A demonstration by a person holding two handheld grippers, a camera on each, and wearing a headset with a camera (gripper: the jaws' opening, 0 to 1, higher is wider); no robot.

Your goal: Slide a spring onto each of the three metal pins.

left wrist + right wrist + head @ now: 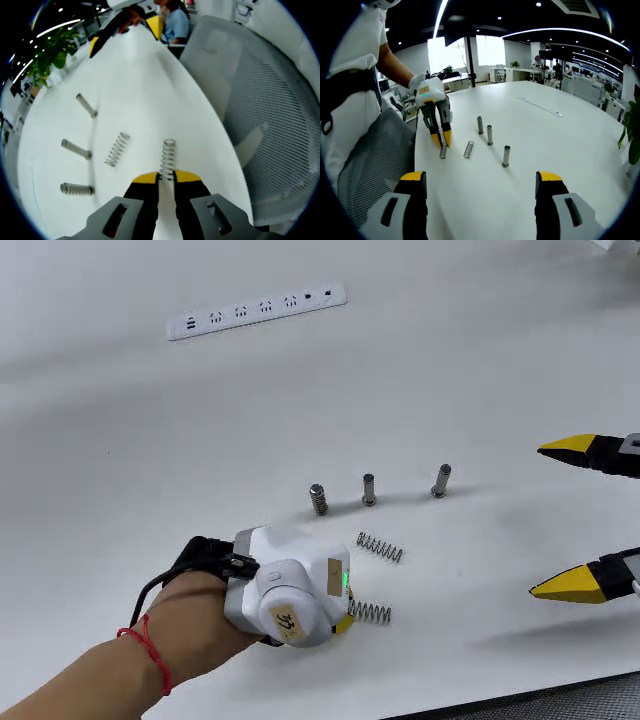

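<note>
On the table [120, 490], near the three upright pins [369, 490], the left gripper [166, 176] pinches one end of a flat-lying spring [168, 152], while the right gripper [481, 176] hangs wide open.

Shiny metal pins [369, 490], wire springs [380, 548], matt white table [150, 440]

Bright overhead light on the white worktop [470, 350], faint soft shadows, sharp focus, edges bent by fisheye.

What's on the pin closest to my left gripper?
A spring sits around that pin; its coils cover the shaft, so only the pin's head shows above them.
</note>
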